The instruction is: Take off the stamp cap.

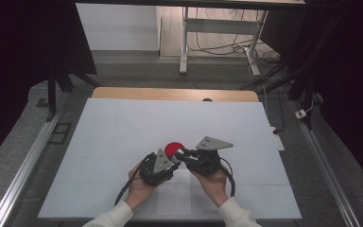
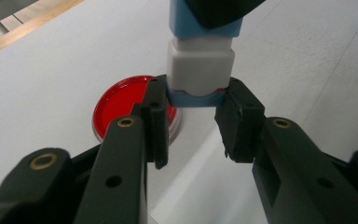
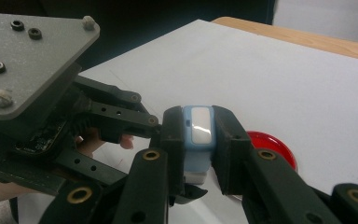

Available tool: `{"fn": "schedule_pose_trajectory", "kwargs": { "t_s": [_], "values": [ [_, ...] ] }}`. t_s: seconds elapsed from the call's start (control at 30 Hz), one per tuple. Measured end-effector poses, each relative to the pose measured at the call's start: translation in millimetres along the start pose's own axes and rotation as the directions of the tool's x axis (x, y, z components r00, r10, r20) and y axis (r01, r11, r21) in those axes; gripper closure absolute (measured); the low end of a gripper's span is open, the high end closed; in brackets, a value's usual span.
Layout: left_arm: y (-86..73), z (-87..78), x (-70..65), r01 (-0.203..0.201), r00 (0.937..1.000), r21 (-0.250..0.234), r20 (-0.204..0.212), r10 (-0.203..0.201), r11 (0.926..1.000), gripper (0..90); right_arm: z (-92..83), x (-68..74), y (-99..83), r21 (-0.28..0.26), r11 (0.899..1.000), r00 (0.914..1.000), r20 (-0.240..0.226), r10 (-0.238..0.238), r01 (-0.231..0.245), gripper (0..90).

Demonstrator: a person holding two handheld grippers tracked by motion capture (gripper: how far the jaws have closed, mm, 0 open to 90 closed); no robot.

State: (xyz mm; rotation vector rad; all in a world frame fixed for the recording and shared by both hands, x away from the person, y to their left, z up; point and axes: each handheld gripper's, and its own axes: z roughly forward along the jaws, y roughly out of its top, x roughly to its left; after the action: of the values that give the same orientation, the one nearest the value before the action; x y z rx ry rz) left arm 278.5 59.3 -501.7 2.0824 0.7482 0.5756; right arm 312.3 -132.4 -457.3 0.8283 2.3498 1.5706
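Note:
A small blue-and-white block (image 2: 200,65) is held just above the table between both grippers. My left gripper (image 2: 196,95) is shut on its blue lower end, a pad pressing each side. My right gripper (image 3: 198,140) is shut on the blue upper part of the block (image 3: 199,123), with the white face showing between the jaws. In the high view the two grippers meet tip to tip, left gripper (image 1: 175,160) and right gripper (image 1: 183,152). A round red dish (image 1: 172,148) lies flat on the table right behind the block; the same red dish (image 2: 121,100) sits under my left jaw.
A white sheet (image 1: 123,127) covers the table, with a wooden edge (image 1: 170,93) at the far side. A person's hands (image 1: 139,189) come in from the near edge. Metal rails (image 1: 23,165) run along both sides, and a desk frame with cables (image 1: 217,42) stands beyond.

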Motion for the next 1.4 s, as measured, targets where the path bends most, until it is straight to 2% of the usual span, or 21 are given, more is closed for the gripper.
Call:
{"fn": "schedule_pose_trajectory", "kwargs": {
  "t_s": [0.23,0.7,0.8,0.9,0.93,1.03,1.17,1.4],
  "values": [
    [0.4,-0.9,-0.9,0.005,1.0000,-0.004,0.001,-0.005,1.0000,65.0,-0.9,0.7,0.4,-0.008,1.000,1.0000,-0.001,0.000,0.000,74.9],
    [-0.3,0.8,-1.5,-0.022,0.9998,0.017,-0.004,0.022,0.9996,65.1,0.6,0.9,-0.4,0.013,1.000,1.0000,0.003,-0.009,0.009,74.9],
    [-0.5,0.8,-0.4,-0.002,1.0000,0.013,0.006,0.002,0.9999,65.1,0.7,1.0,-0.8,0.008,1.000,1.0000,0.005,-0.008,0.008,74.9],
    [-3.5,3.3,3.3,0.024,0.9997,0.042,0.011,-0.024,0.9989,65.2,-2.0,1.4,-0.4,-0.017,1.000,0.9997,0.019,-0.015,0.015,75.0],
    [-5.6,3.8,4.7,0.025,0.9997,0.042,0.002,-0.025,0.9988,65.2,-4.9,1.2,1.2,-0.029,0.999,0.9992,0.035,-0.017,0.018,75.0],
    [-6.2,2.6,3.9,0.006,0.9999,0.033,-0.013,-0.006,0.9994,65.2,-12.6,-3.1,5.7,-0.048,0.999,0.9994,0.035,-0.002,0.004,75.1],
    [-5.6,3.1,2.2,0.001,1.0000,0.033,-0.003,-0.001,0.9995,65.2,-14.6,-6.1,5.6,-0.054,0.999,0.9994,0.034,0.007,-0.005,75.0],
    [-6.0,-0.1,5.6,0.017,0.9998,0.013,0.004,-0.017,0.9998,65.1,-13.5,-5.8,4.7,-0.049,0.999,0.9995,0.031,0.005,-0.004,75.0]
  ]
}}
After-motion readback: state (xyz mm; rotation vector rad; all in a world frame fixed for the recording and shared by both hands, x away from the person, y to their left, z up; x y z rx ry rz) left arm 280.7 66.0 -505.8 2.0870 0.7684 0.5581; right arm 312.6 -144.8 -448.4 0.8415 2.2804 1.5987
